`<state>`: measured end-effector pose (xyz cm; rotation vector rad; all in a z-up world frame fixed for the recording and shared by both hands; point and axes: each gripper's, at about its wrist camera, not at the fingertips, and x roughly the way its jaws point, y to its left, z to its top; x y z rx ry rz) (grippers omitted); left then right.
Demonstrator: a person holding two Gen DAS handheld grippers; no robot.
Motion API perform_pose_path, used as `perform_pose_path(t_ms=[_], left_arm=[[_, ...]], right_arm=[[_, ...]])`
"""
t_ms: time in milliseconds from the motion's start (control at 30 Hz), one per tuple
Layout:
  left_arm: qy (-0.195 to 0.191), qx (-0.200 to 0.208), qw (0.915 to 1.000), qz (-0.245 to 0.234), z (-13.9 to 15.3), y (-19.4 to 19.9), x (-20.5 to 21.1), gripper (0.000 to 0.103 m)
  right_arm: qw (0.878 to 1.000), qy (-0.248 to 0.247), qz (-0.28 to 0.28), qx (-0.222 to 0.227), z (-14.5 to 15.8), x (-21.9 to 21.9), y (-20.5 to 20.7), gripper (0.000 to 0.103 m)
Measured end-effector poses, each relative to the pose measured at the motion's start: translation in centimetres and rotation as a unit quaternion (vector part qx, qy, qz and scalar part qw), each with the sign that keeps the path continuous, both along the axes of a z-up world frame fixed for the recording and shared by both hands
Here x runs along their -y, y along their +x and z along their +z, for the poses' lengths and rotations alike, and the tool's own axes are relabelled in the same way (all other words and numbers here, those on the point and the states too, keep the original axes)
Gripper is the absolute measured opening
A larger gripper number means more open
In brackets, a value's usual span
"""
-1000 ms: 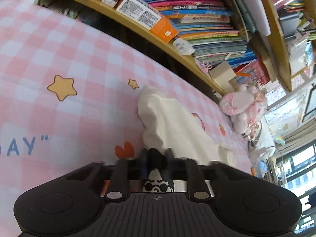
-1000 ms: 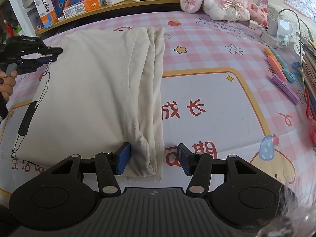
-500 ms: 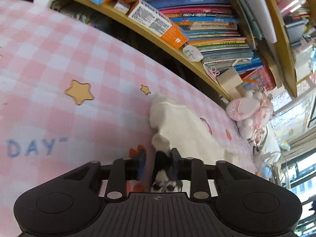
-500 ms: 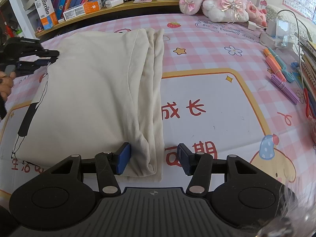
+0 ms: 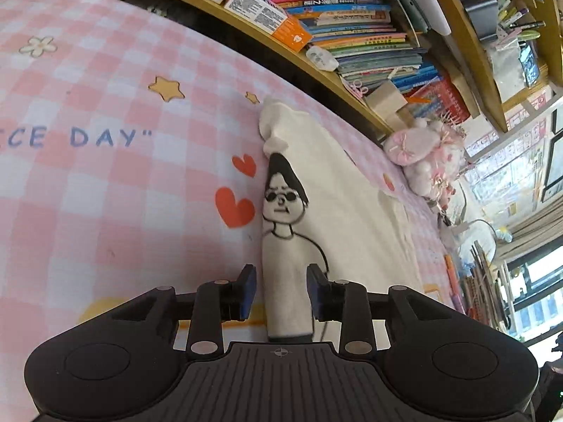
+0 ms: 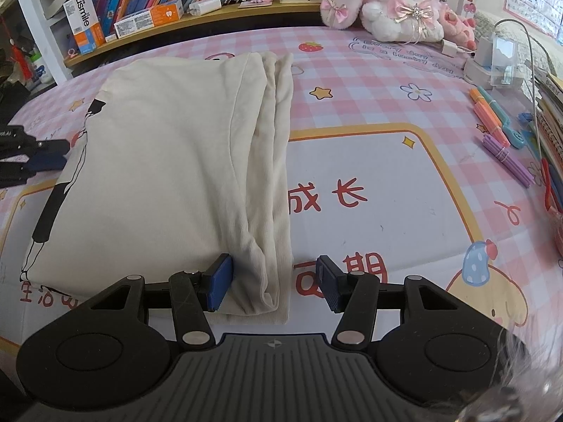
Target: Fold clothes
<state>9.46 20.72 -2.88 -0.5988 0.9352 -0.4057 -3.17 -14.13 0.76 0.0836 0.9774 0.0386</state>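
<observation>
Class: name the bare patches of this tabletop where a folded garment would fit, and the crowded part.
Bare: the yellow-framed panel right of the cream shirt, and the checks around the "DAY" lettering. Crowded: the right edge, with markers, and near the plush rabbit.

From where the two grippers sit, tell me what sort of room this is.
Most likely a child's bedroom or study corner at home. A wooden shelf packed with picture books runs along a pink checked cartoon tablecloth, a plush bunny sits at the back, and coloured markers lie at the side.
</observation>
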Motion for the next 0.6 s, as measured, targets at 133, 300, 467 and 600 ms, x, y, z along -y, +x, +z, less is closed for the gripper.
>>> perform_pose_path(t_ms=[133,300,467,600], left_arm=[[-0.025,-0.027,0.9991,0.018,-0.6,-0.5,0.2,0.011],[-0.019,-0.021,0.9993,0.025,-0.6,-1.8,0.4,0.003],[-0.006,-0.019,0.9995,0.023,-0.6,-2.8,0.0,0.003],[-0.003,-0.018,0.9994,0.030,-0.5,-3.0,-0.1,0.007]], right_arm=[[1.000,0.000,-0.003,0.004,0.0,-0.1,-0.2,0.050],[1.000,-0.002,0.001,0.007,0.0,-0.1,-0.2,0.050],[1.000,-0.002,0.013,0.003,0.0,0.2,0.2,0.050],[1.000,0.000,0.019,0.000,0.1,0.3,0.3,0.050]])
